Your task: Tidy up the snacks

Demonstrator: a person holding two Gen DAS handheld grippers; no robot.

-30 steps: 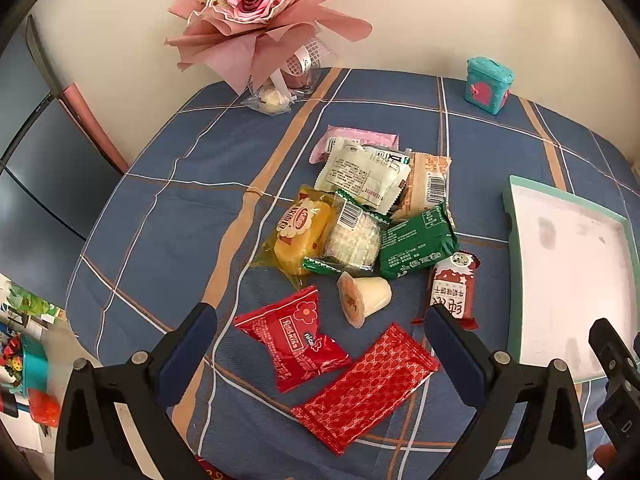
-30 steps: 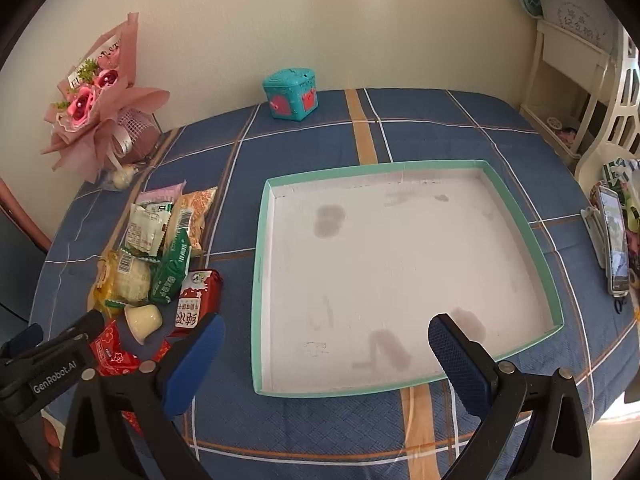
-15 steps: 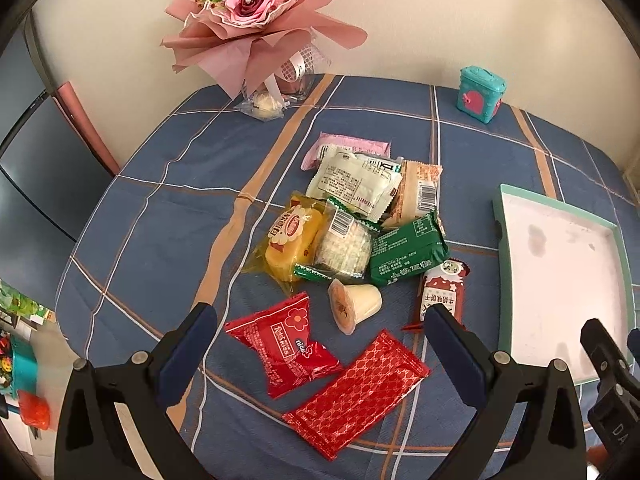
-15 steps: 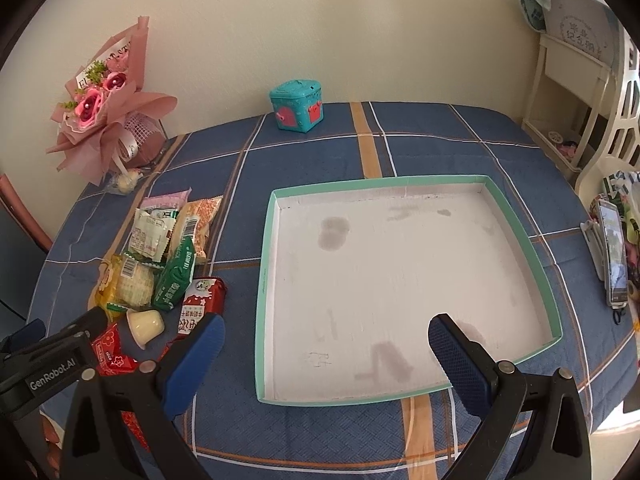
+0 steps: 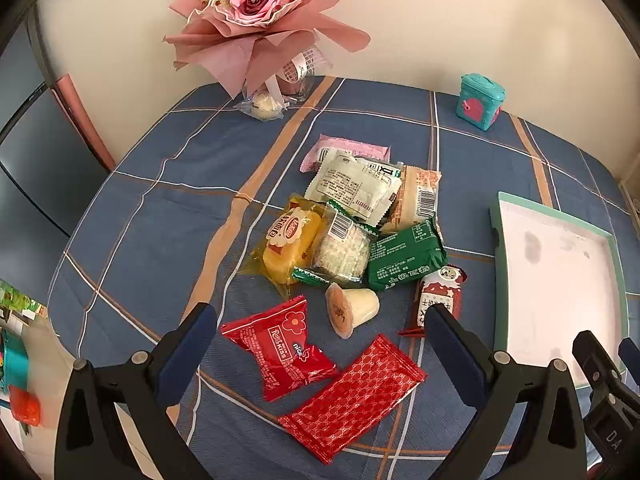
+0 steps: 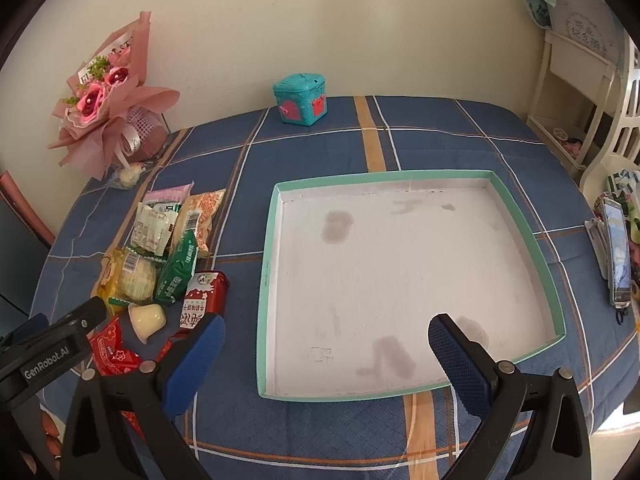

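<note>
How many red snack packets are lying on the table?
3: a flower-printed packet and a long patterned one nearest the left claw, and a red-and-white packet beside the tray. Others may be hidden.

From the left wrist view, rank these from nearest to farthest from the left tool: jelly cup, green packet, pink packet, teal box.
Left tool is open, above the near snacks.
1. Jelly cup, just ahead, slightly right.
2. Green packet, mid-pile, right.
3. Pink packet, far end of the pile.
4. Teal box, far right, by the wall.
</note>
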